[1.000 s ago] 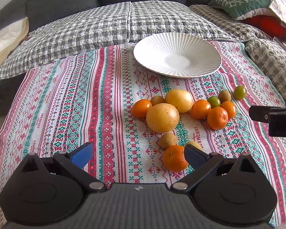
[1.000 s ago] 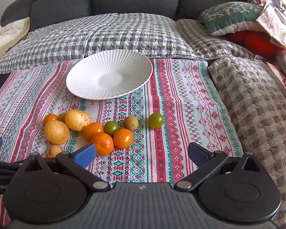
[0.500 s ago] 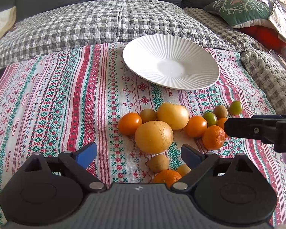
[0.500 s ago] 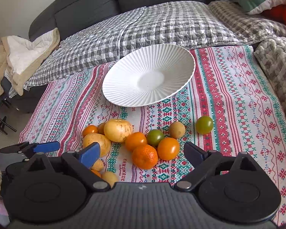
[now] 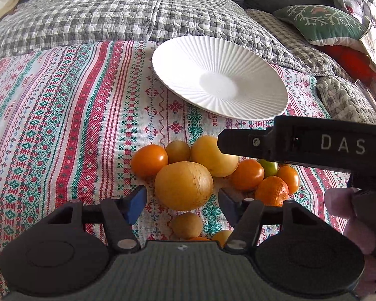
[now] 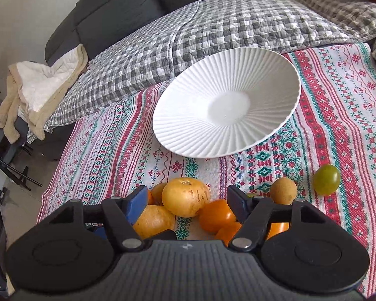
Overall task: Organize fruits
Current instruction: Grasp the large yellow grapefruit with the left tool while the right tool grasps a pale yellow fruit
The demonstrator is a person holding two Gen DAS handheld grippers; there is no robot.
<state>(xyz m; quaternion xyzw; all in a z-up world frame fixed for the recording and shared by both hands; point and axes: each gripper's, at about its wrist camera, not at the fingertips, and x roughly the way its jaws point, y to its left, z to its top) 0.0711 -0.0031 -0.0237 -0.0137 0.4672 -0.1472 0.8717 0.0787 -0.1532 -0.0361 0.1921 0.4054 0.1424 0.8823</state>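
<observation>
Plate (image 6: 188,125) glossy ribbed ceramic; tablecloth (image 5: 62,125) woven cloth, matt.

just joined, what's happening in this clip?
A person is sorting fruit on a patterned cloth. The left hand-held gripper is closing around a big yellow fruit; the right hand-held gripper is closing around another yellow fruit. Neither is clamped yet. The white plate holds nothing.

There is one white ribbed ceramic plate (image 5: 213,62). On the near side of the plate lie two large round yellow fruits (image 5: 184,185), three smooth orange tomatoes (image 5: 149,160), two small green tomatoes (image 6: 326,179) and three small brown round fruits (image 6: 283,190). One pebbly orange mandarin (image 5: 272,192) shows clearly there, plus two fruits too hidden to name.
</observation>
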